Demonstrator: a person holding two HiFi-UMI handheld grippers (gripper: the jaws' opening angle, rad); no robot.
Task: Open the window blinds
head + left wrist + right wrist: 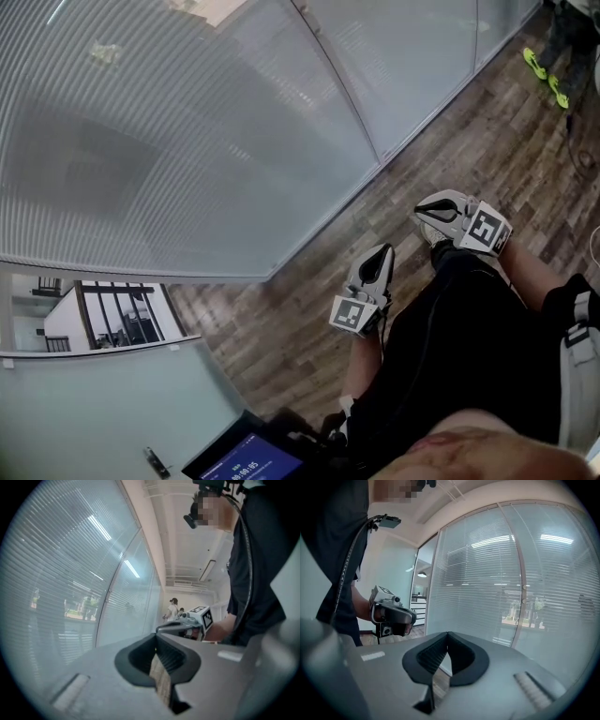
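Note:
Closed white slatted blinds (169, 122) hang behind a glass wall and fill the upper left of the head view. They also show in the left gripper view as blinds (61, 588) and in the right gripper view as blinds (487, 573). My left gripper (378, 255) is held low in front of the body over the wooden floor, shut with nothing in it. My right gripper (433, 210) sits a little to its right, also shut and empty. Both are well apart from the blinds. Each shows in the other's view: right gripper (197, 618), left gripper (391, 613).
Wooden floor (281, 319) runs along the foot of the glass wall. A dark screen (248, 461) sits at the bottom edge. Someone's feet in yellow-green shoes (546, 75) are at the top right. Another person (172, 609) stands far down the corridor.

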